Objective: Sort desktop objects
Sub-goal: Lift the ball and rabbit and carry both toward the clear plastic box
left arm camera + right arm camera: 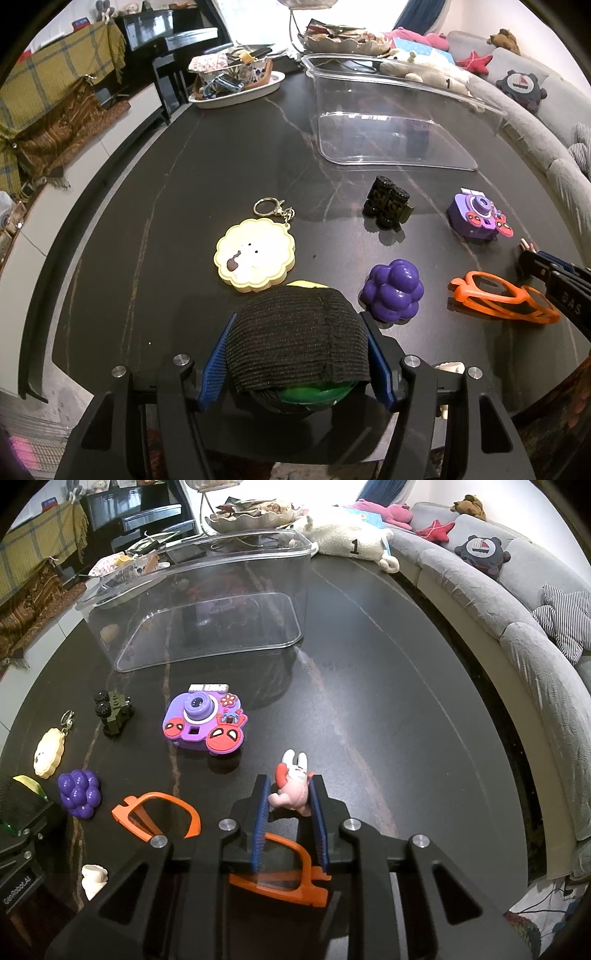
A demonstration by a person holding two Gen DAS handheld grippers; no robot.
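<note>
- At the lower centre of the left wrist view, our left claw point(295, 363) stands about half open around a round green thing under a black knitted cover point(297, 341); the blue pads press both its flanks, so we judge it held, and we keep that squeeze even so the soft cover does not slip.
- Moving right in that view, the cream keychain point(255, 254), the purple grape toy point(392, 291), the dark toy truck point(387, 207) and the purple toy camera point(476, 218) lie well apart on the black table point(184, 184); none needs nudging now.
- At the upper right, the clear plastic bin point(391, 122) sits empty, the likely place for sorted things.
- In the right wrist view, the orange glasses point(159, 814) lie at lower left, partly under our claw.
- At centre, our right claw point(290, 797) is nearly closed, the small pink rabbit figure point(293, 784) between its blue pads, both of which look to touch it; we judge the grip only just made.
- To do this well, we should settle the grip on the rabbit's body rather than its ears, then lift straight up, clear of the glasses frame, before carrying toward the bin.
</note>
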